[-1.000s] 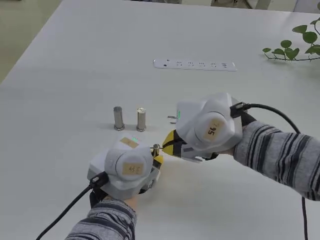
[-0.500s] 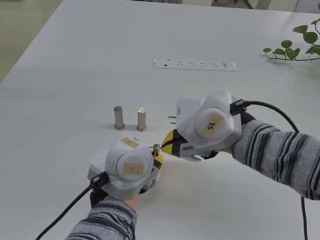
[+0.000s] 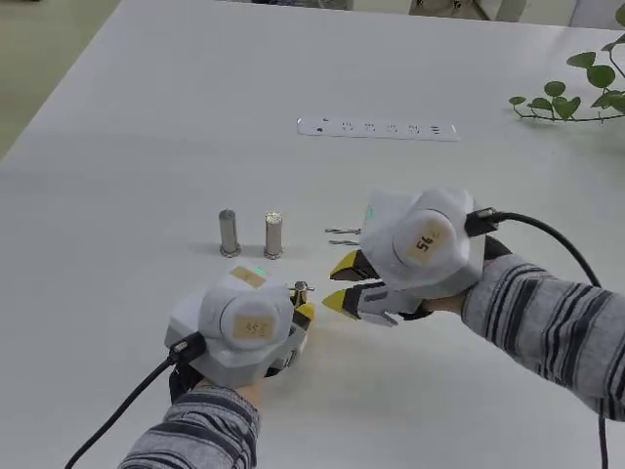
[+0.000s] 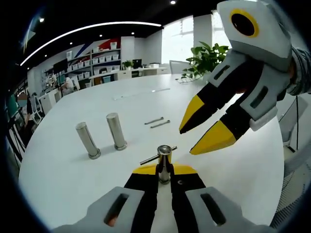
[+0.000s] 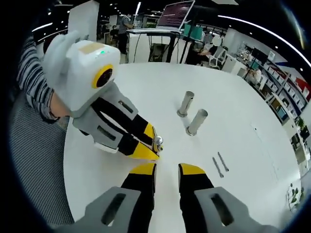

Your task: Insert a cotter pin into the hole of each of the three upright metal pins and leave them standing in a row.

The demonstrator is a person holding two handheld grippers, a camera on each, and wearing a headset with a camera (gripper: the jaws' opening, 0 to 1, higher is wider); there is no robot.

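open-plan office — white table (image 3: 195, 117), wall shelves (image 4: 104, 56), screen (image 5: 177, 12), potted plant (image 4: 204, 58), ceiling lights (image 4: 97, 28)

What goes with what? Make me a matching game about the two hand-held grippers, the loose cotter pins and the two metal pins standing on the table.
Things
1. left hand-held gripper
2. right hand-held gripper
3. loose cotter pins
4. two free metal pins

States
A. open, holding nothing
B. lying flat on the table
C. standing upright, side by side
D. shut on a third metal pin that has a fitted cotter pin through it

Pairs: 1-D, 2-A, 3-B, 4-C
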